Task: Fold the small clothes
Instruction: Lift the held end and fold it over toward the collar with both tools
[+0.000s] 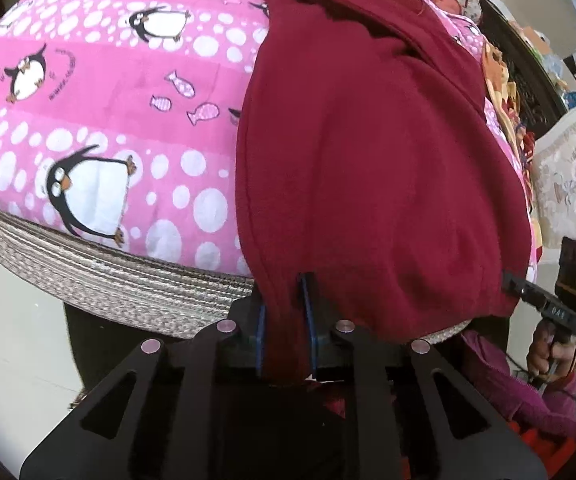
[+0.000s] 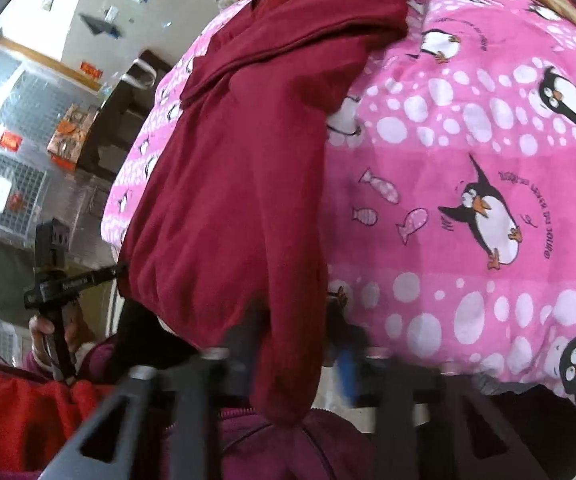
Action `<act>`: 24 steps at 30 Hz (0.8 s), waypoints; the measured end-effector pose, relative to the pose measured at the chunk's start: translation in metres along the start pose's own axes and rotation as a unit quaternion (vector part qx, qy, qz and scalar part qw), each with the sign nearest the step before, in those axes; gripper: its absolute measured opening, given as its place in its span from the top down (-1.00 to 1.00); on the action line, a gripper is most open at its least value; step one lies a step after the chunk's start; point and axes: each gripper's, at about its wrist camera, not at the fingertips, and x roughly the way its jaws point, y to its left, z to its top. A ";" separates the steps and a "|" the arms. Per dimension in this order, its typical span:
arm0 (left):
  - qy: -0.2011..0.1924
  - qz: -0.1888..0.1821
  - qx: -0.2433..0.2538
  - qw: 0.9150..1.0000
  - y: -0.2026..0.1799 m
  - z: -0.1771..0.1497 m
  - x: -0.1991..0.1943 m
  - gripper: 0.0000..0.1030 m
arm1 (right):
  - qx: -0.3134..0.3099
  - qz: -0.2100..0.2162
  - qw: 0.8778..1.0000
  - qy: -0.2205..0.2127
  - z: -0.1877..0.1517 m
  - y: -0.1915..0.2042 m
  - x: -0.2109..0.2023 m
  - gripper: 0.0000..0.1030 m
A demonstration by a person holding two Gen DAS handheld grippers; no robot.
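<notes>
Pink penguin-print bedding (image 1: 99,92) is lying under a maroon garment (image 1: 368,152) draped over its near edge. Your left gripper (image 1: 285,320) is pinching the garment's hem between nearly closed blue pads. Your right gripper (image 2: 296,352) is motion-blurred with cloth hanging between its fingers; its grip is unclear.

Open penguin sheet (image 1: 99,92) w/ room left of maroon garment (image 1: 368,160); cluttered pile (image 1: 504,92) blocks far right.
</notes>
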 end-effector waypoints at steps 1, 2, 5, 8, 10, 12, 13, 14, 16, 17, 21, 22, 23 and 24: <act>-0.001 0.000 0.003 1.000 -0.001 0.000 0.001 0.74 | -0.009 0.002 1.000 -0.004 0.000 0.004 -0.003 0.83; -0.001 0.001 0.011 1.000 -0.003 -0.001 0.000 0.74 | -0.014 0.008 1.000 -0.009 0.001 0.009 -0.007 0.83; -0.018 -0.020 0.034 0.999 -0.013 -0.001 -0.015 0.85 | -0.024 0.030 0.999 -0.036 0.003 0.025 -0.025 0.85; -0.050 -0.044 0.049 0.997 -0.021 0.001 -0.043 0.87 | -0.039 0.084 0.993 -0.068 0.005 0.051 -0.049 0.86; -0.075 -0.061 0.058 0.994 -0.023 0.002 -0.066 0.87 | -0.064 0.104 0.989 -0.088 0.005 0.070 -0.064 0.87; -0.091 -0.068 0.065 0.991 -0.024 0.004 -0.080 0.87 | -0.072 0.110 0.987 -0.095 0.007 0.081 -0.070 0.87; -0.098 -0.069 0.068 0.990 -0.024 0.004 -0.088 0.87 | -0.074 0.114 0.986 -0.096 0.007 0.082 -0.071 0.87; -0.102 -0.067 0.069 0.990 -0.024 0.005 -0.091 0.87 | -0.076 0.115 0.986 -0.095 0.007 0.082 -0.071 0.87; -0.104 -0.066 0.065 0.990 -0.020 0.007 -0.091 0.87 | -0.068 0.107 0.988 -0.089 0.006 0.074 -0.068 0.87; -0.101 -0.068 0.057 0.991 -0.016 0.009 -0.089 0.87 | -0.059 0.106 0.989 -0.086 0.006 0.070 -0.065 0.87; -0.086 -0.073 0.029 0.993 -0.004 0.018 -0.078 0.87 | -0.019 0.097 0.991 -0.087 0.015 0.046 -0.058 0.87; -0.089 -0.076 0.025 0.993 -0.003 0.024 -0.078 0.87 | -0.014 0.100 0.991 -0.092 0.020 0.042 -0.061 0.87; -0.093 -0.080 0.024 0.992 -0.004 0.030 -0.079 0.87 | -0.009 0.104 0.990 -0.100 0.028 0.038 -0.064 0.87; -0.099 -0.085 0.024 0.991 -0.004 0.038 -0.082 0.87 | -0.006 0.106 0.988 -0.111 0.038 0.034 -0.069 0.87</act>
